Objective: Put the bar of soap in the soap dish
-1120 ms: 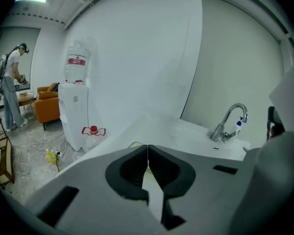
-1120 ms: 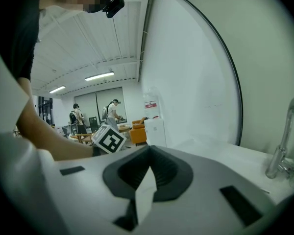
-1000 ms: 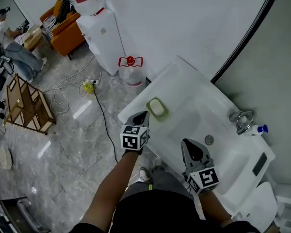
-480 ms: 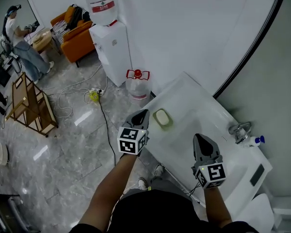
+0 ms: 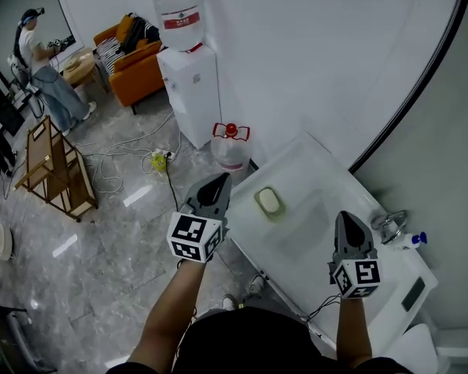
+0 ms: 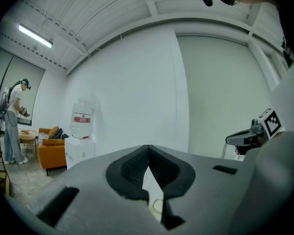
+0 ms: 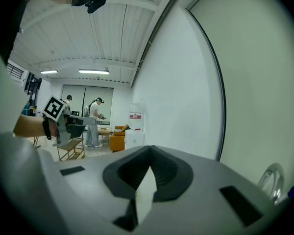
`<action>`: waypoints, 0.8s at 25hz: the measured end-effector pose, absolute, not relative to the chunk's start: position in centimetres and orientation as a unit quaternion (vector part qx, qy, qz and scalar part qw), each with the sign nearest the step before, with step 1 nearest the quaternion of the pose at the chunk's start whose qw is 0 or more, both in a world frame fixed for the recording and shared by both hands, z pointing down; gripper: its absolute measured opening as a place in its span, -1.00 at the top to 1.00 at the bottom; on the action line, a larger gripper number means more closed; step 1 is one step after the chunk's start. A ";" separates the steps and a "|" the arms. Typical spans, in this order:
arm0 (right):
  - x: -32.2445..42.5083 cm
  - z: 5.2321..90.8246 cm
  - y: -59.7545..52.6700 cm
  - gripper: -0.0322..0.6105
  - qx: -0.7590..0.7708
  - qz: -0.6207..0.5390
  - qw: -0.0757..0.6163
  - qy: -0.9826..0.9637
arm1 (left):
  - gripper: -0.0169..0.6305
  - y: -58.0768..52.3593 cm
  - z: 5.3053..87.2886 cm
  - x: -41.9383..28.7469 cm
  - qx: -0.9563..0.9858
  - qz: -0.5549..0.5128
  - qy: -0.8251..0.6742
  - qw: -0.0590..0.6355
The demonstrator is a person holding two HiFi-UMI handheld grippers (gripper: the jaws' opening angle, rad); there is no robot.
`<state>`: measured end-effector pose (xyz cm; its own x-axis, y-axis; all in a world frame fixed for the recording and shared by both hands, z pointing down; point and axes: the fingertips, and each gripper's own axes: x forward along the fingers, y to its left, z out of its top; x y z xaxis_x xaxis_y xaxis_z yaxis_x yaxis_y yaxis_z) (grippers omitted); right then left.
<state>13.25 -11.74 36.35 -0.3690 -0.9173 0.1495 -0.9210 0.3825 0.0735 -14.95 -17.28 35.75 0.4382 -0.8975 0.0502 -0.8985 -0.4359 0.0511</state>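
The bar of soap (image 5: 271, 200) already lies in the soap dish (image 5: 281, 211). The left tool (image 5: 218, 179) and right tool (image 5: 349, 218) hang either side of the dish, jaws closed, empty. The soap looks hard and slick, best pinched across its long sides.

Glossy white basin (image 5: 316, 174), shiny chrome tap (image 5: 386, 226), polished grey stone floor (image 5: 117, 232), wooden rack (image 5: 58, 174)

Soap (image 5: 271, 200) in dish (image 5: 278, 213)
The pale bar is laid flat in the green dish, at the sink's (image 5: 316, 170) left end.
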 end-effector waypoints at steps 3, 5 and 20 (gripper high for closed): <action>13.7 35.6 -12.1 0.86 0.562 0.004 0.086 -0.823 | 0.89 -16.4 33.5 -16.6 0.843 -0.009 -0.538 0.012; 13.9 35.2 -12.1 0.86 0.565 -0.002 0.088 -0.821 | 0.89 -15.8 32.4 -17.8 0.838 -0.018 -0.546 -0.001; 17.6 33.7 -11.6 0.86 0.608 -0.004 0.070 -0.791 | 0.89 -9.8 30.1 -21.2 0.818 -0.044 -0.572 -0.043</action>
